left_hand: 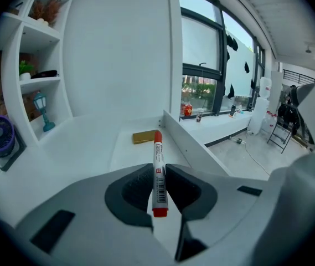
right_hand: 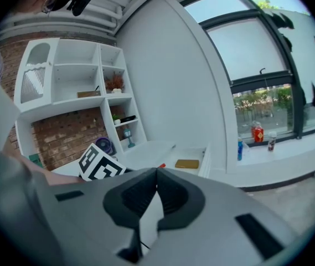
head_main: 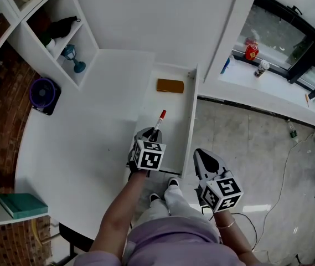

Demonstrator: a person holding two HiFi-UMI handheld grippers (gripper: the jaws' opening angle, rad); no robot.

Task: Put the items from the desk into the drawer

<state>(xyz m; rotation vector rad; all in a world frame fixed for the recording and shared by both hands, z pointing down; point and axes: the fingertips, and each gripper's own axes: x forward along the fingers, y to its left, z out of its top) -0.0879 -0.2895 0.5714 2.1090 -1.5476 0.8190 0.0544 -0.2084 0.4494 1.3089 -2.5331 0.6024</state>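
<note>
Left hand-held gripper [left_hand: 157, 188] is clenched on a red-capped marker [left_hand: 158, 168], gripped low on the barrel with the cap pointing away. It is held over the near half of the open drawer [head_main: 175, 123]. Right hand-held gripper [right_hand: 156, 188] is closed on nothing and parked to the right of the drawer front, over the floor.

Progress is judged as mid-task: one item is stowed, one is in hand and not yet released.

- Surface [head_main: 91, 132]: only a purple fan [head_main: 44, 93] is seen on it, at the far-left edge by the brick wall. Whether it counts as an item to stow cannot be told. A teal book [head_main: 22, 204] lies on a separate lower ledge, well apart from the drawer.
- Drawer: pulled fully out at the surface's right side. One thing is inside, a flat brown block [head_main: 170, 86], lying at the far end near the back wall. The rest of the drawer floor shows bare white.
- Marker: its height above the drawer floor cannot be read from these views.

Remaining work is estimated as: marker lowered and let go, then possibly the fan.
</note>
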